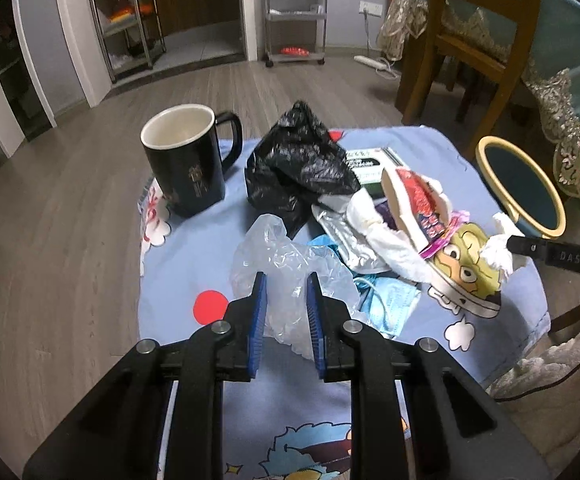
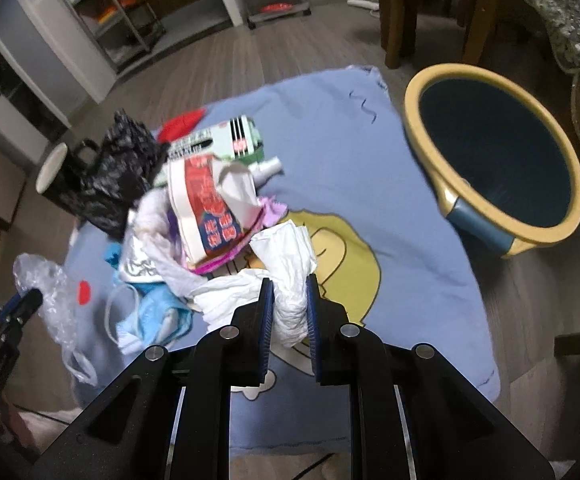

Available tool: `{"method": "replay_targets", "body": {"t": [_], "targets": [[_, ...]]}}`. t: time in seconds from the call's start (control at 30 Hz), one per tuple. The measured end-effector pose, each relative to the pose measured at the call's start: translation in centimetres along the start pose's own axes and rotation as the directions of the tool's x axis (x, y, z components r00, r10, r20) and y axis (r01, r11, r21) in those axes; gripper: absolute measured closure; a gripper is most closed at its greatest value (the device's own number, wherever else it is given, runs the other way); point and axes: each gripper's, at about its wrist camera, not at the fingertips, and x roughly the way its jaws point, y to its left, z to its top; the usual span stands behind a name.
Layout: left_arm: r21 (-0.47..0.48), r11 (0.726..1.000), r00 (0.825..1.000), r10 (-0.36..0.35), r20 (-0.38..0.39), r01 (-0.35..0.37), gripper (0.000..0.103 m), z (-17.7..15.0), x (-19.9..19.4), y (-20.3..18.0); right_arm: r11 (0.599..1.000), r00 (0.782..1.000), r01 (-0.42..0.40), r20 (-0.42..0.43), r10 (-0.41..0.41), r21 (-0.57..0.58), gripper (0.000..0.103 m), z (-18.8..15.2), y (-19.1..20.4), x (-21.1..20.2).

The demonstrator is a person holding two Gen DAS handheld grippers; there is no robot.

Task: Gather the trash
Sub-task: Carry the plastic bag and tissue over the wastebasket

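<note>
Between my left gripper's (image 1: 286, 304) blue pads sits a crumpled clear plastic bag (image 1: 290, 268), pinched and grasped; my right gripper (image 2: 288, 308) is clenched likewise on a wad of white tissue (image 2: 294, 280).

Largest item noted: the blue cartoon cloth (image 2: 370, 208) over the low table, carrying all remaining litter. Beside its right edge stands the yellow-rimmed bin (image 2: 494, 152), empty as far as I can see. On the cloth, in descending size: a black plastic bag (image 1: 294, 160), a black mug (image 1: 188, 160) (not trash, in my judgement), a red-and-white snack wrapper (image 2: 206, 208), a blue face mask (image 2: 154, 312).

Step in hand, as I judge it: carrying both catches to the bin. To do it well, I should lift each clear of the heap so no neighbouring scrap trails along, keep both grips firm, and let go only once squarely above the bin's mouth.

View differences: my right camera shows the bin's whole mouth; my left shows only part of the rim. My left shows the mug's interior; my right shows the mug largely hidden behind the black bag.
</note>
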Motion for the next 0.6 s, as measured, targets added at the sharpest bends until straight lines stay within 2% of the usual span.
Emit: {"method": "replay_targets", "body": {"t": [0.1,0.23,0.37,0.47,0.6], "targets": [[0.012,1.000,1.000,0.001,0.029,-0.002,0.084,0.1,-0.9,-0.2,1.000,0.999,-0.024,0.042,0.024,0.001,0.086,0.5,-0.2,-1.8],[0.029,1.000,0.998,-0.005,0.070,0.003,0.084,0.2,-2.0,-0.5,0.999,0.993,-0.012,0.113,0.016,-0.042,0.086,1.6,0.3,-3.9],[0.034,0.999,0.995,-0.022,0.096,0.019,0.084,0.4,-2.6,-0.6,0.994,0.978,-0.012,0.204,0.033,-0.104,0.086,3.2,0.3,-7.6],[0.029,0.999,0.993,-0.033,0.114,0.030,0.084,0.5,-3.0,-0.6,0.991,0.966,-0.014,0.254,0.047,-0.131,0.086,4.6,-0.6,-9.8],[0.030,0.998,0.990,-0.057,0.131,0.054,0.084,0.7,-3.0,-0.9,0.991,0.959,-0.027,0.277,0.063,-0.131,0.086,6.3,-2.8,-11.4]]}}
